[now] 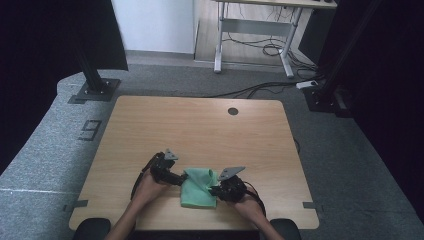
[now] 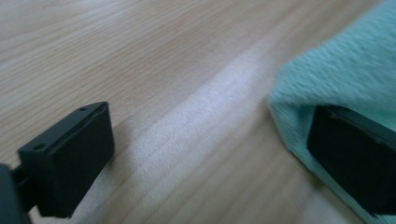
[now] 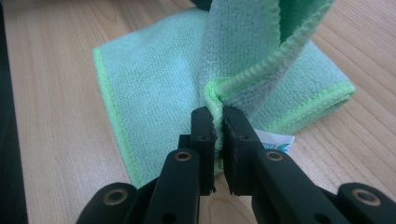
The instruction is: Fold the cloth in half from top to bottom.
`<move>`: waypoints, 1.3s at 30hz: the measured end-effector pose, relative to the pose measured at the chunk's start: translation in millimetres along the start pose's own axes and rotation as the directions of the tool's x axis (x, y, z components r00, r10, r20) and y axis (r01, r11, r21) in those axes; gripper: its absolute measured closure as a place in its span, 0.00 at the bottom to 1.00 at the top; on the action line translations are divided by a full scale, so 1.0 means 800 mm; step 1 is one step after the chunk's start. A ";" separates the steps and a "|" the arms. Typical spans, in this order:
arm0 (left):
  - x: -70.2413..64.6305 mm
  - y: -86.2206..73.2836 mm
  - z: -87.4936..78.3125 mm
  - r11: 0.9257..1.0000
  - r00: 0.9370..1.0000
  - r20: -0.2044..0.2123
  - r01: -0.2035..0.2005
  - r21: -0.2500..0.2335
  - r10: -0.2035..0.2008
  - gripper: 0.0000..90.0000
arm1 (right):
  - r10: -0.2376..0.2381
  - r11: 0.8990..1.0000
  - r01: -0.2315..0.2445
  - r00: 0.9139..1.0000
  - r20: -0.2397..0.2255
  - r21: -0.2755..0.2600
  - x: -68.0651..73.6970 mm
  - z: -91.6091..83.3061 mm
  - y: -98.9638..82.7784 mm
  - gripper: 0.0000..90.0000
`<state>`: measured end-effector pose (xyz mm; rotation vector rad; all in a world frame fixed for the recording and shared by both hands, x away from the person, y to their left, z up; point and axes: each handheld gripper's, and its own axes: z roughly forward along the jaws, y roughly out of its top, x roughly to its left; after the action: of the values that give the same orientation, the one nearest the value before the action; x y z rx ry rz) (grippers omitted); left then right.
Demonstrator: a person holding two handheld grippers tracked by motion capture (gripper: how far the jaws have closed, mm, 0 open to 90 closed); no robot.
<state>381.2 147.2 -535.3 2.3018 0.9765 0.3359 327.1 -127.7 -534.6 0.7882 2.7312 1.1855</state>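
Folding the green cloth point(image 3: 154, 88) on the table point(image 1: 200, 130), the right tool point(image 3: 218, 126) clenches its hem to lift it; the left tool point(image 2: 205, 154) gapes at a corner.

cloth point(image 3: 154, 88): green microfibre, soft short pile, matt, with a stitched brighter green hem
label point(image 3: 275, 142): white, smooth, printed
table point(image 1: 200, 125): light wood-grain top, smooth, faint sheen
right gripper point(image 3: 218, 135): black plastic, matt, brass-coloured metal pivots
left gripper point(image 2: 205, 154): black, matt pads
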 end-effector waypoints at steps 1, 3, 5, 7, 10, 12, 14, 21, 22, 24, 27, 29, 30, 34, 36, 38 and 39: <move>0.000 0.002 -0.004 1.000 1.000 0.003 -0.010 0.001 0.010 0.00 | 0.007 1.000 -0.007 1.000 -0.004 -0.003 -0.001 0.000 -0.001 0.92; 0.002 0.007 -0.017 1.000 1.000 0.012 -0.008 -0.021 0.008 0.00 | 0.010 1.000 -0.010 1.000 -0.006 -0.008 -0.001 0.000 -0.001 0.91; 0.005 0.021 -0.032 0.997 1.000 0.018 0.019 -0.068 -0.018 0.00 | 0.012 1.000 -0.012 1.000 -0.005 -0.010 0.000 0.000 -0.002 0.91; 0.006 0.029 -0.036 0.996 1.000 0.015 0.024 -0.082 -0.023 0.01 | 0.013 1.000 -0.013 1.000 -0.005 -0.012 0.000 0.000 -0.002 0.91; 0.003 0.056 -0.036 0.997 1.000 -0.004 -0.006 -0.080 0.006 0.02 | 0.025 0.999 -0.025 1.000 -0.007 -0.020 -0.001 0.001 -0.003 0.90; -0.001 0.075 -0.032 0.997 1.000 0.000 -0.024 -0.076 0.024 0.01 | 0.028 0.999 -0.028 1.000 -0.008 -0.023 -0.001 0.001 -0.004 0.90; -0.007 0.096 -0.024 0.996 0.999 0.017 -0.030 -0.081 0.031 0.01 | 0.033 0.999 -0.033 0.999 -0.010 -0.025 -0.001 0.001 -0.004 0.90; -0.032 0.135 0.015 0.993 0.992 0.060 -0.115 0.002 0.115 0.01 | 0.035 0.999 -0.036 0.999 -0.015 -0.029 -0.001 -0.001 -0.006 0.89; -0.033 0.135 0.017 0.992 0.990 0.071 -0.126 0.012 0.124 0.01 | 0.036 0.999 -0.036 0.999 -0.015 -0.030 -0.001 -0.001 -0.006 0.89; -0.034 0.130 0.017 0.990 0.986 0.093 -0.139 0.025 0.136 0.01 | 0.037 0.999 -0.038 0.999 -0.015 -0.029 0.000 -0.001 -0.006 0.88; -0.035 0.119 0.011 0.988 0.982 0.121 -0.149 0.036 0.144 0.02 | 0.028 0.999 -0.029 0.999 -0.018 -0.033 -0.001 -0.002 -0.007 0.88; -0.035 0.111 0.004 0.989 0.979 0.146 -0.146 0.029 0.141 0.02 | 0.030 0.999 -0.031 0.999 -0.023 -0.035 -0.002 -0.002 -0.006 0.88; -0.034 0.108 0.000 0.989 0.977 0.158 -0.147 0.026 0.142 0.02 | 0.029 0.999 -0.030 0.999 -0.026 -0.037 -0.002 -0.002 -0.006 0.87; -0.033 0.095 -0.009 0.989 0.973 0.186 -0.144 0.022 0.137 0.03 | 0.039 0.998 -0.041 0.998 -0.047 -0.046 -0.002 -0.007 -0.006 0.81; -0.033 0.087 -0.014 0.990 0.972 0.192 -0.142 0.024 0.135 0.03 | 0.037 0.998 -0.039 0.998 -0.046 -0.053 -0.001 -0.012 -0.007 0.77; -0.033 0.079 -0.017 0.990 0.970 0.203 -0.139 0.027 0.131 0.03 | 0.041 0.997 -0.043 0.998 -0.043 -0.059 -0.002 -0.018 -0.010 0.71; -0.032 0.075 -0.019 0.990 0.970 0.207 -0.139 0.027 0.131 0.04 | 0.042 0.997 -0.044 0.998 -0.037 -0.065 -0.003 -0.021 -0.011 0.69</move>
<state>390.2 102.8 -486.4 2.3908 0.7332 0.1310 320.9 -144.9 -529.7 0.8299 2.7005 1.3034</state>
